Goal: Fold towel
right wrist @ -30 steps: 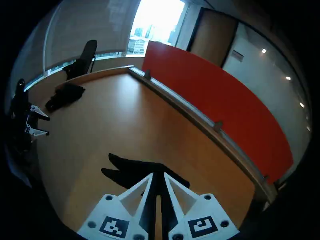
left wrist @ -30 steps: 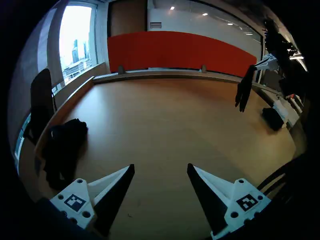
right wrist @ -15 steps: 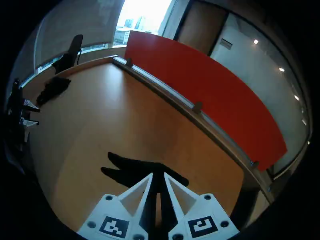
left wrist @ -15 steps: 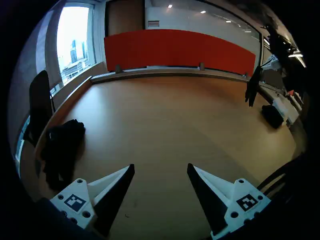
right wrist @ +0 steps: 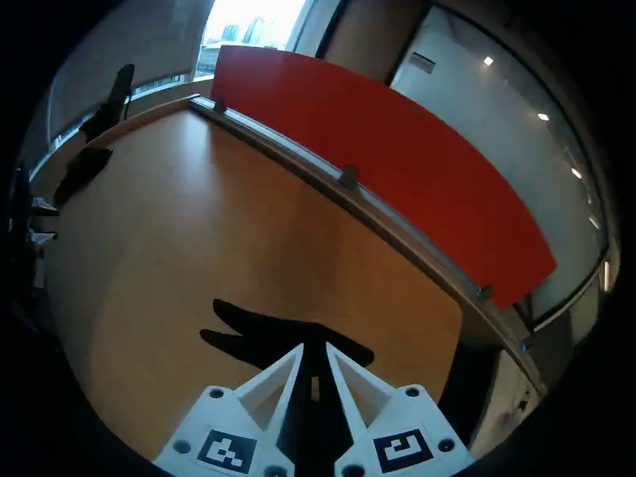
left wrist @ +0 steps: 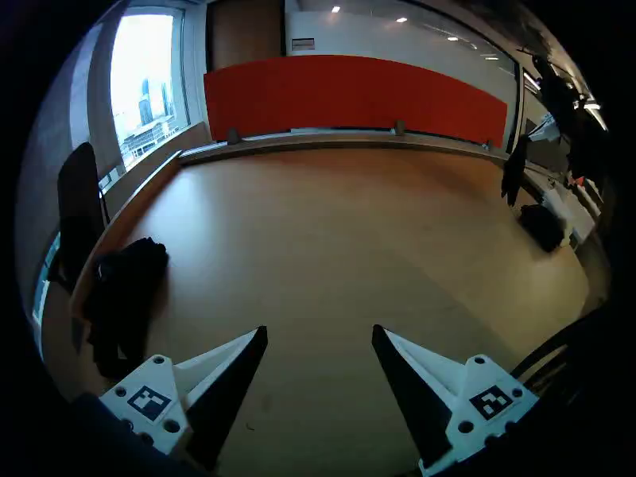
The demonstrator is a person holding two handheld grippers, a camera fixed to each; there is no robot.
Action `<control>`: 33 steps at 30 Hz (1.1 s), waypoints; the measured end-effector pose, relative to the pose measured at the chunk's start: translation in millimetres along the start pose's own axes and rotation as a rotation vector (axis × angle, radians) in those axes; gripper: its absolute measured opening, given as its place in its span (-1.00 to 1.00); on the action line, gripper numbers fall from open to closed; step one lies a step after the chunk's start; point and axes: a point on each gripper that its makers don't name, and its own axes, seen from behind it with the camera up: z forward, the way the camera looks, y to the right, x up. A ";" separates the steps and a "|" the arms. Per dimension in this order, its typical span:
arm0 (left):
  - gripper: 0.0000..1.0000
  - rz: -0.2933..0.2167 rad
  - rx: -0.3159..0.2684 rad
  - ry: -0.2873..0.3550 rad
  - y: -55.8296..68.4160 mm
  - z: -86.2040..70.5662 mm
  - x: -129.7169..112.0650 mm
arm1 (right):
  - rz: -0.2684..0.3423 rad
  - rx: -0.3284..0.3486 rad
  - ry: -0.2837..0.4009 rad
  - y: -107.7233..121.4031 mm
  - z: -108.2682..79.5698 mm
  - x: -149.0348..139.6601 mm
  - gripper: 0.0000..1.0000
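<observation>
My right gripper (right wrist: 314, 347) is shut on a dark towel (right wrist: 254, 338), which hangs from its fingers above the wooden table (right wrist: 183, 207). In the left gripper view the same towel (left wrist: 515, 171) dangles as a narrow dark strip at the far right, clear of the tabletop. My left gripper (left wrist: 318, 330) stands open low over the near part of the table (left wrist: 334, 230), with nothing between its fingers. In the right gripper view that left gripper (right wrist: 46, 223) sits small at the far left edge.
A black heap of cloth (left wrist: 127, 286) lies by the table's left edge, also seen as the heap (right wrist: 82, 170). Another dark bundle (left wrist: 543, 226) rests at the right edge. A red partition (left wrist: 350, 91) with a raised ledge bounds the far side. A dark chair (left wrist: 79, 199) stands outside left.
The right gripper has carried the hanging towel farther right and away across the table. Its view has swung, so the red partition sits more to the left. The left gripper has stayed open and still.
</observation>
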 end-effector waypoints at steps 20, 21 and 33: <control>0.95 0.017 -0.002 -0.006 10.9 -1.6 2.8 | 0.043 -0.040 -0.068 48.0 -11.4 -44.2 -0.91; 0.96 0.018 -0.001 -0.007 11.0 -1.6 2.8 | 0.046 -0.042 -0.070 49.1 -12.3 -46.0 -0.91; 0.96 0.028 -0.017 -0.006 18.7 1.1 6.8 | 0.089 -0.056 -0.079 53.1 -30.3 -73.1 -0.91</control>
